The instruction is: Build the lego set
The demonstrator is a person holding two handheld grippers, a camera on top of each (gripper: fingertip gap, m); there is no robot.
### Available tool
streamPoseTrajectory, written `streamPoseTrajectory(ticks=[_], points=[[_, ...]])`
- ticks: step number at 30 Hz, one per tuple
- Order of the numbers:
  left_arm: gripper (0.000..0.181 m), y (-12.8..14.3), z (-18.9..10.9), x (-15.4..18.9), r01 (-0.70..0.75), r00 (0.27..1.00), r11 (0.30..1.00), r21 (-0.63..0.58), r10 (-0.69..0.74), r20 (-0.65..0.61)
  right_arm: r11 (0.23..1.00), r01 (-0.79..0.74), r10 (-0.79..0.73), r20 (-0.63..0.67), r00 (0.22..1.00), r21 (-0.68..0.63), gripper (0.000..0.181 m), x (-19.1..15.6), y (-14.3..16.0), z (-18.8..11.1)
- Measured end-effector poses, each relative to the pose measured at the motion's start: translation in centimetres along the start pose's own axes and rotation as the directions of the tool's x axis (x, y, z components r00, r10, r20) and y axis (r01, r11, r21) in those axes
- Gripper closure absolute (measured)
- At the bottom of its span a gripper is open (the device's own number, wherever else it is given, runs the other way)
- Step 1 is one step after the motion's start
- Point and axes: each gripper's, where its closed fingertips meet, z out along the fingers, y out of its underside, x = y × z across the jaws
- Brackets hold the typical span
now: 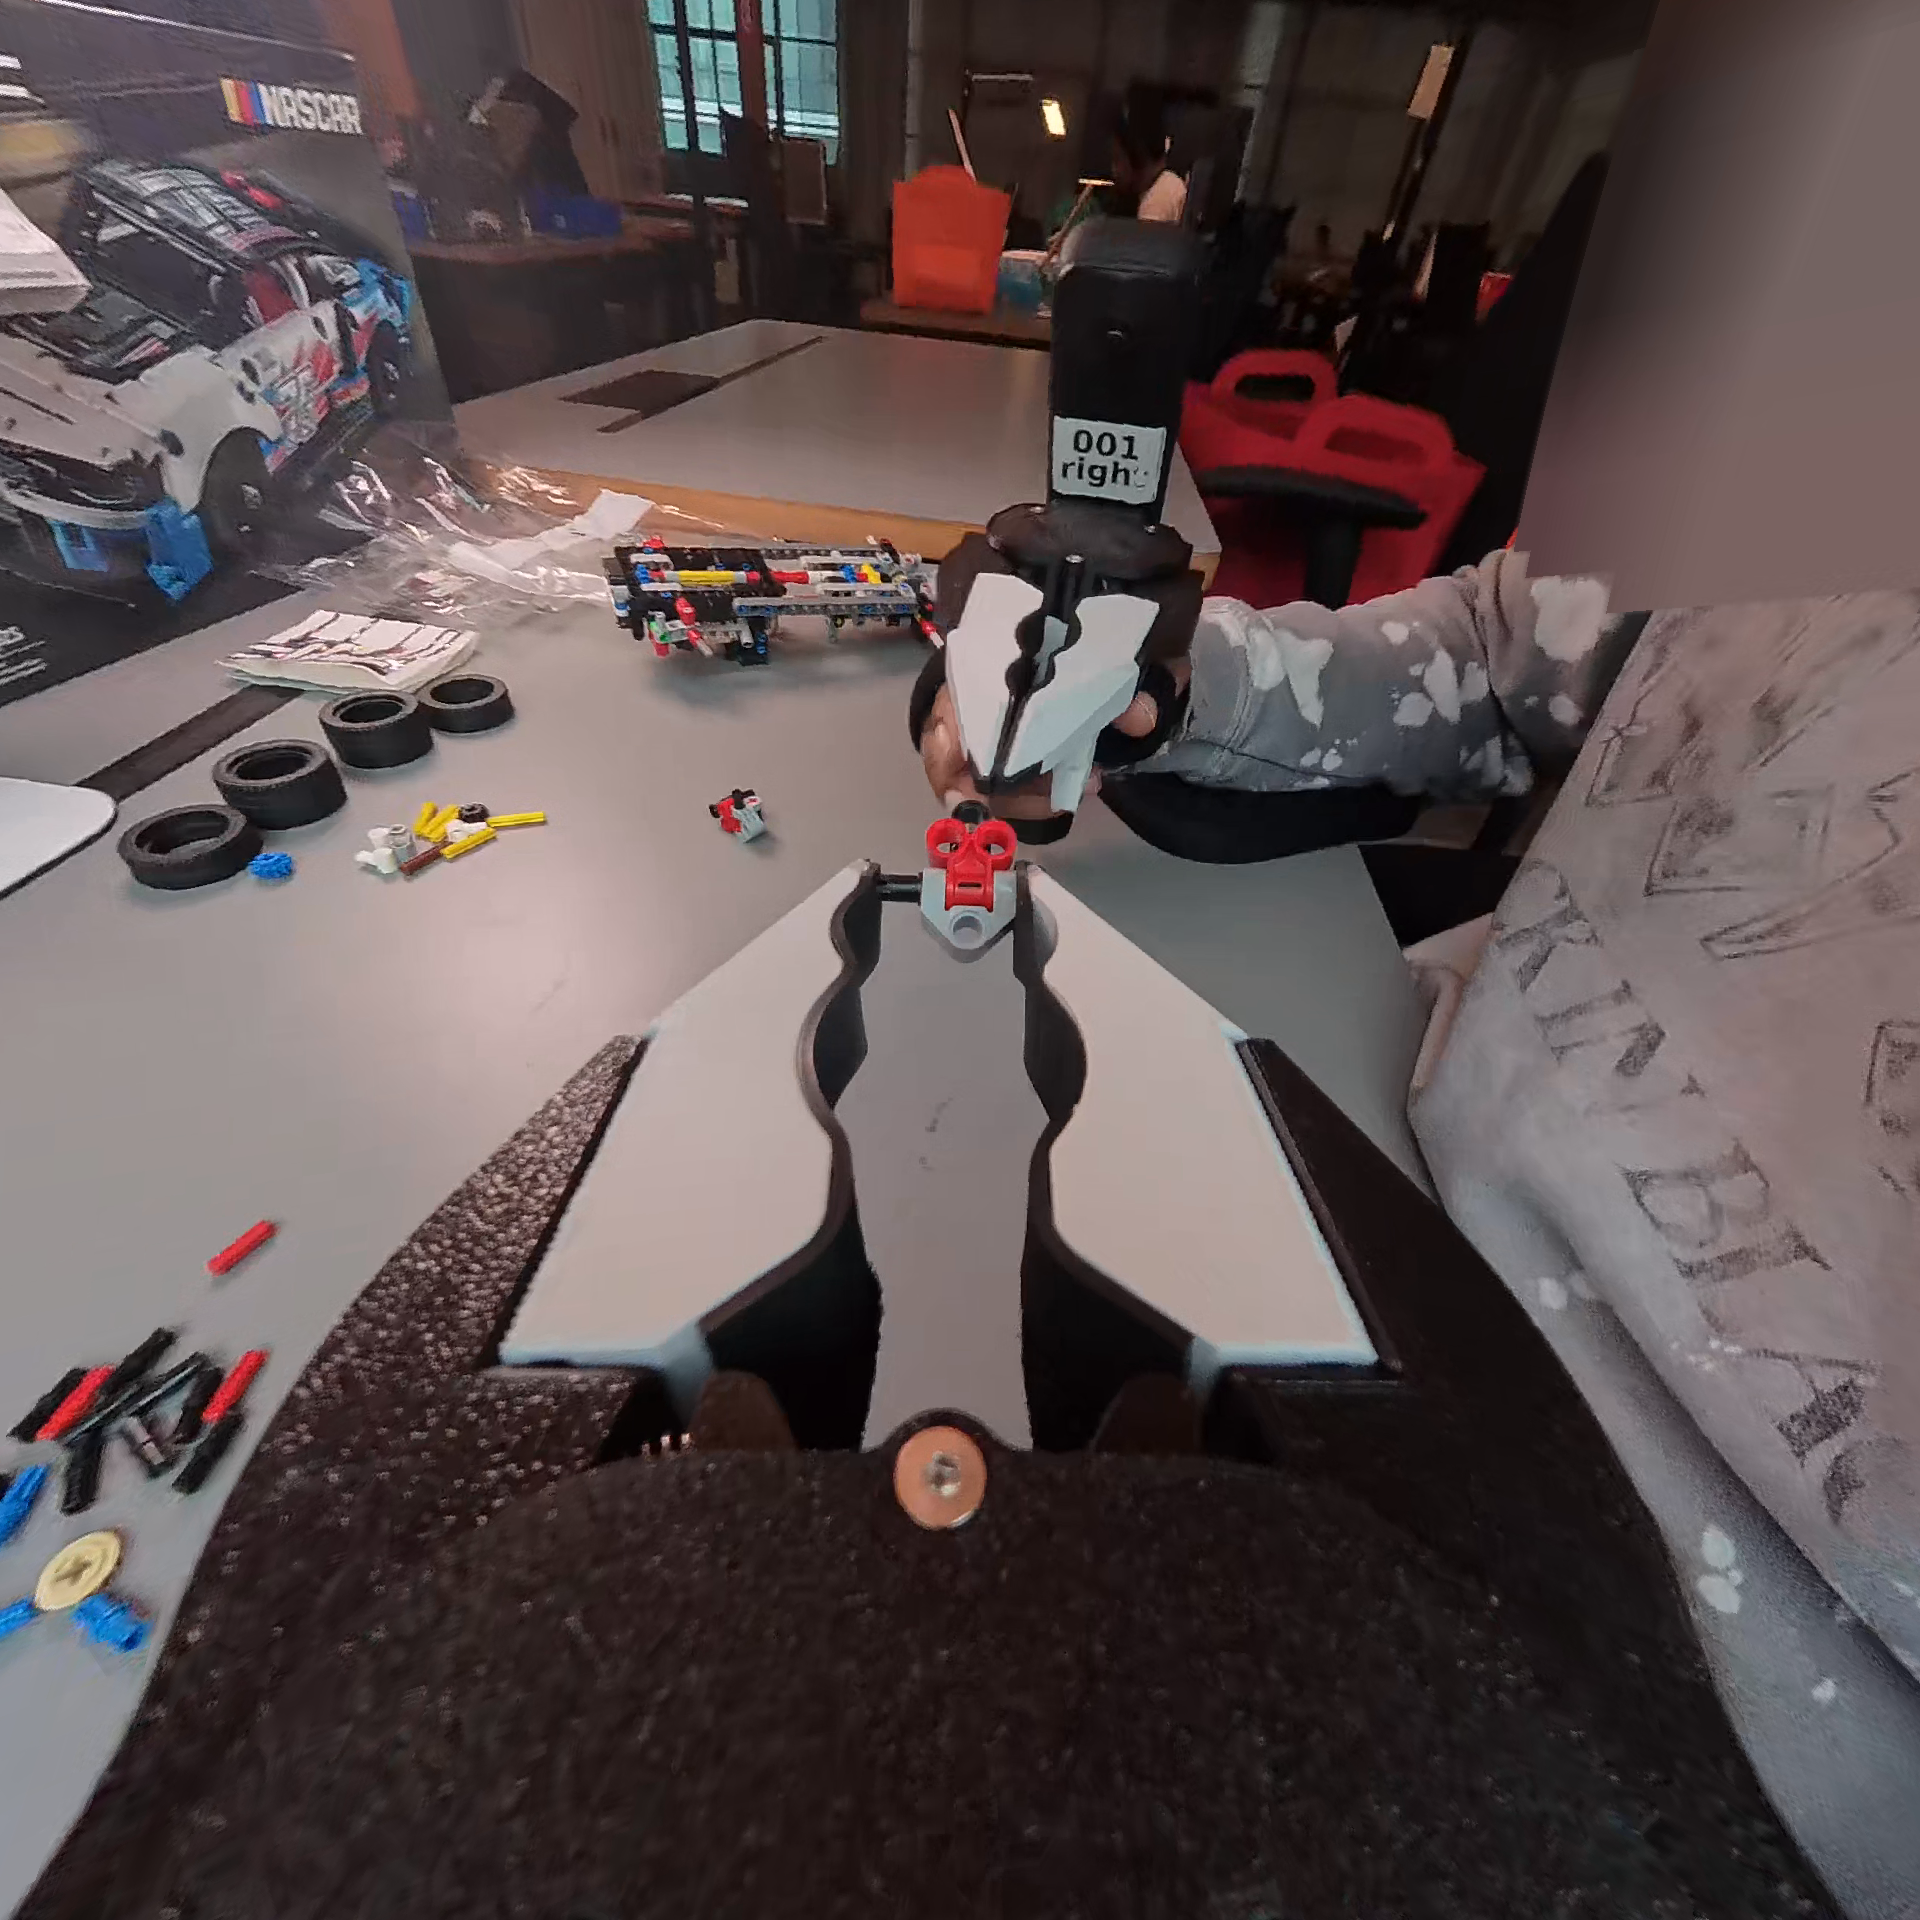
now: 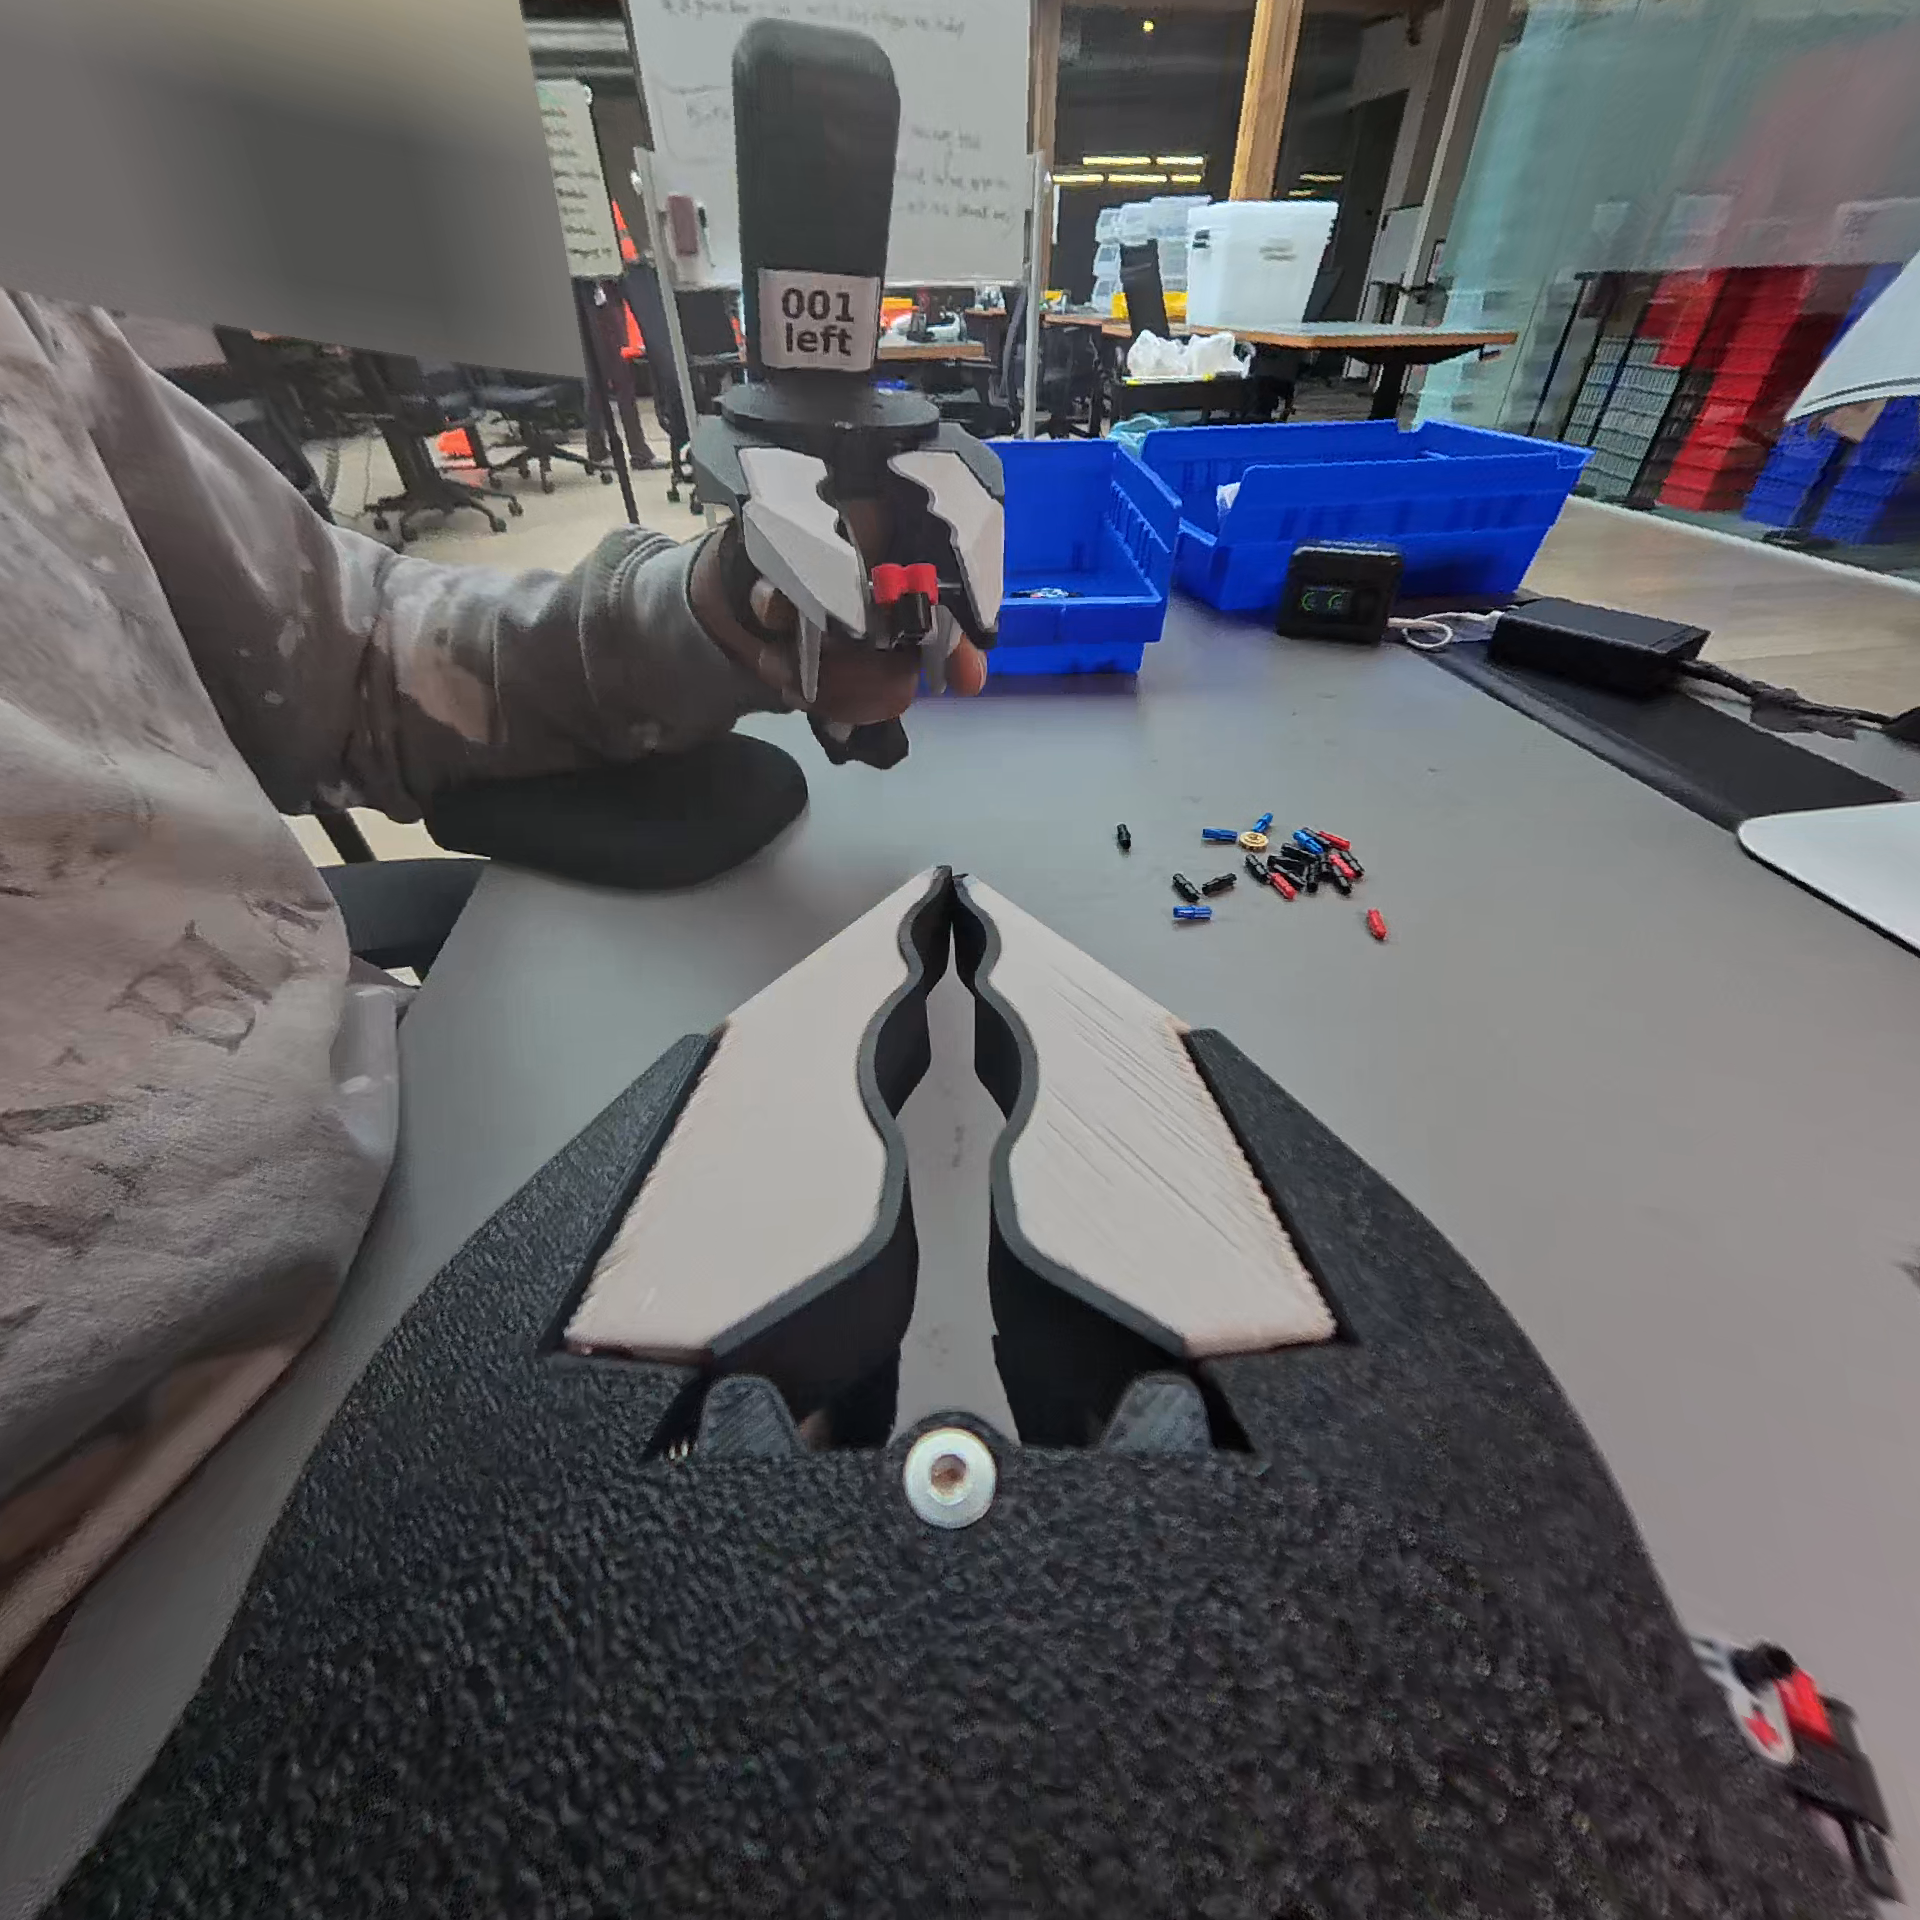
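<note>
One lego piece (image 1: 968,883), four tyres (image 1: 278,781)

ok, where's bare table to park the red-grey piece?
Free: the grey strip between the tyres and the loose red pin, and the stretch ahead of the right gripper, short of the blue bins. Crowded: the pin pile, and around the chassis.

Even, soft indoor light falls on the grey table (image 1: 623,987), with only faint shadows under the tyres (image 1: 281,779). Daylight shows through a far window (image 1: 743,62). Both wide-angle views bend hard at the edges. The loose pins (image 1: 135,1403) near the table's left edge smear with blur; the background stays dim.
</note>
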Motion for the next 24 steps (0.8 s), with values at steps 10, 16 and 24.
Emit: streamPoseTrajectory(ticks=[10,16,24], points=[[0.156,2.7,3.4,2.8,-0.055,0.995,0.993,-0.102,0.045,-0.094,0.998,-0.051,0.047,0.113,0.992,0.036,0.175,-3.0,-0.6,3.0],[0.155,3.3,3.8,3.4,-0.082,0.991,0.989,-0.123,0.068,-0.112,1.0,-0.027,0.028,0.135,0.99,-0.007,0.175,-3.6,0.5,3.1],[0.157,3.9,2.8,3.1,-0.057,0.991,0.987,-0.151,0.038,-0.127,0.985,0.173,-0.172,0.064,0.983,-0.006,0.175,-3.4,0.7,2.8]])
